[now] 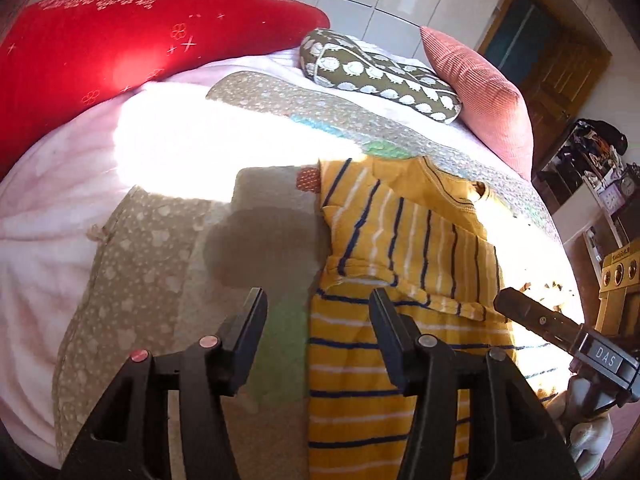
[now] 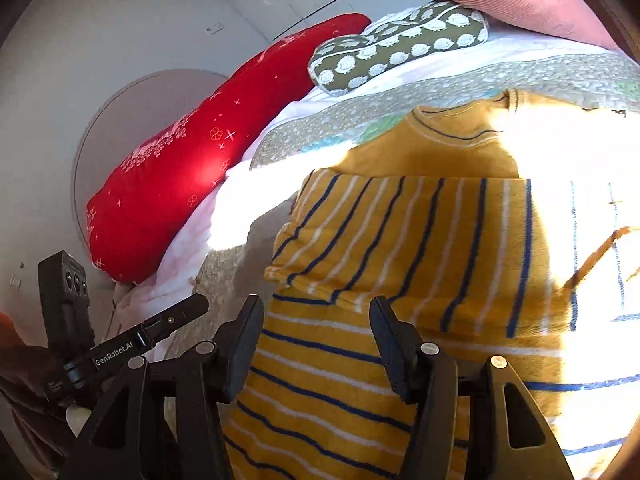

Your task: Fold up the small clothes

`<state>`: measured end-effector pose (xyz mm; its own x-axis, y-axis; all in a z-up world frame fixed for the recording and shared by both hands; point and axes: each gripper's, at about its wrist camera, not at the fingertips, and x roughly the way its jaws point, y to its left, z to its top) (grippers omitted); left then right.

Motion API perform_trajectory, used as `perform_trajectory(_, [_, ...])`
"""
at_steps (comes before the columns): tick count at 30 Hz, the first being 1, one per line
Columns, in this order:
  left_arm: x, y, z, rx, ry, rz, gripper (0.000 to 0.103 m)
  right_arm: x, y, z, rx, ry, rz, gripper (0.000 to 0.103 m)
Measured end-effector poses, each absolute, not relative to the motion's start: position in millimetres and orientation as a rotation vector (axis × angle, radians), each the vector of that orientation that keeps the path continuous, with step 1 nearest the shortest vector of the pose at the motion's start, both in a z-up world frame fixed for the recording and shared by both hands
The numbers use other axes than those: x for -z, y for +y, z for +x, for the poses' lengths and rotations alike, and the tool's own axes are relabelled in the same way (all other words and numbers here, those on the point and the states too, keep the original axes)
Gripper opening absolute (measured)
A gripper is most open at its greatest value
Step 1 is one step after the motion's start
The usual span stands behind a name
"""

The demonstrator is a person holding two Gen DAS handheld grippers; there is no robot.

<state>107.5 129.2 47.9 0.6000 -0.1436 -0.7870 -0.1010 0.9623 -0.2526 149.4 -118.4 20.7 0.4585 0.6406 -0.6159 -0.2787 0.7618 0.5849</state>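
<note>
A small yellow shirt with blue and white stripes (image 1: pixel 404 240) lies on the bed, one sleeve folded across its body. My left gripper (image 1: pixel 318 300) is open and empty, hovering over the shirt's left edge. The right gripper's finger (image 1: pixel 536 320) shows at the right of this view. In the right wrist view the shirt (image 2: pixel 420 240) fills the middle, its neckline at the far end. My right gripper (image 2: pixel 316 308) is open and empty just above the striped body. The left gripper (image 2: pixel 168 320) shows at lower left.
The shirt rests on a beige patterned quilt (image 1: pixel 132 272) over a pink blanket (image 1: pixel 36 240). A red pillow (image 1: pixel 120 44), an olive hedgehog-print cushion (image 1: pixel 380 76) and a pink ribbed cushion (image 1: pixel 480 92) lie at the far side. Shelves (image 1: pixel 592 176) stand right of the bed.
</note>
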Motion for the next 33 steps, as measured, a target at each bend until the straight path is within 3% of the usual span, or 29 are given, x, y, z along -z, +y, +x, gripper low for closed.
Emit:
perform_trajectory(7, [12,76,177,-0.024,1.084,-0.165,0.056,21,-213,181,-0.358,0.976,0.565,0.059])
perform_trajectory(11, [16,76,173,-0.054,1.068,-0.131,0.065,26,-294,167,-0.229,0.910,0.624,0.056])
perform_trajectory(14, [13,83,167,-0.041,1.104,-0.183,0.065,16,-342,153,-0.102,0.858,0.622,0.059])
perform_trajectory(18, [-3,75,123,-0.002,1.085,-0.212,0.065,-2,-372,109,-0.180,0.816,0.747,0.060])
perform_trajectory(22, [-7,47,67,0.065,1.063,-0.190,0.065,-12,-334,55,-0.337,0.837,0.672,0.060])
perform_trajectory(28, [11,29,-2,0.055,1.080,-0.103,0.065,28,-286,-5,-0.418,0.962,0.613,0.058])
perform_trajectory(33, [6,31,-56,0.054,1.008,0.006,0.065,38,-322,-67,-0.381,0.894,0.705,0.058])
